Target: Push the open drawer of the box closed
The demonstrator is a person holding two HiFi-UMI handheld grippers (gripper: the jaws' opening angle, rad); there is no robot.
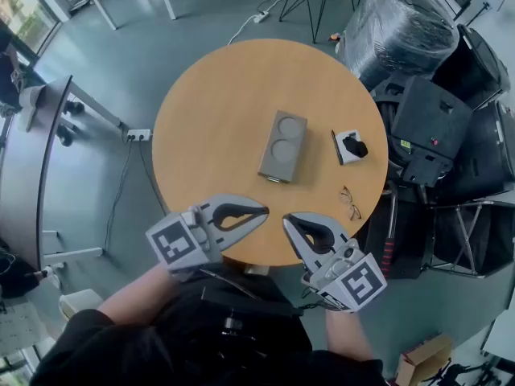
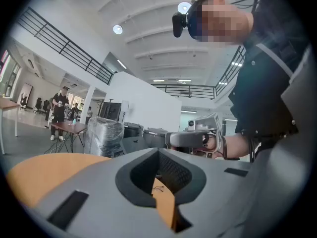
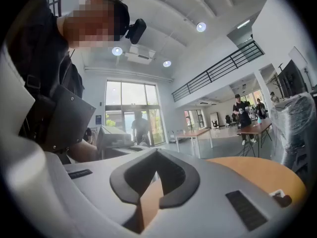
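Note:
A grey oblong box (image 1: 283,145) with two round hollows in its top lies near the middle of the round wooden table (image 1: 209,111). A thin lip, the drawer (image 1: 276,178), juts slightly from its near short end. Both grippers hover over the table's near edge, well short of the box. My left gripper (image 1: 265,211) is shut and holds nothing, and so is my right gripper (image 1: 286,219). Their tips point toward each other. In the left gripper view the shut jaws (image 2: 158,151) face the right gripper (image 2: 190,139). The right gripper view (image 3: 157,150) shows no box.
A small white block with a black part (image 1: 349,146) lies right of the box, and a pair of glasses (image 1: 351,203) lies nearer the right rim. Black cases (image 1: 430,127) and a wrapped chair (image 1: 402,22) crowd the table's right side. A power strip (image 1: 138,134) lies on the floor at left.

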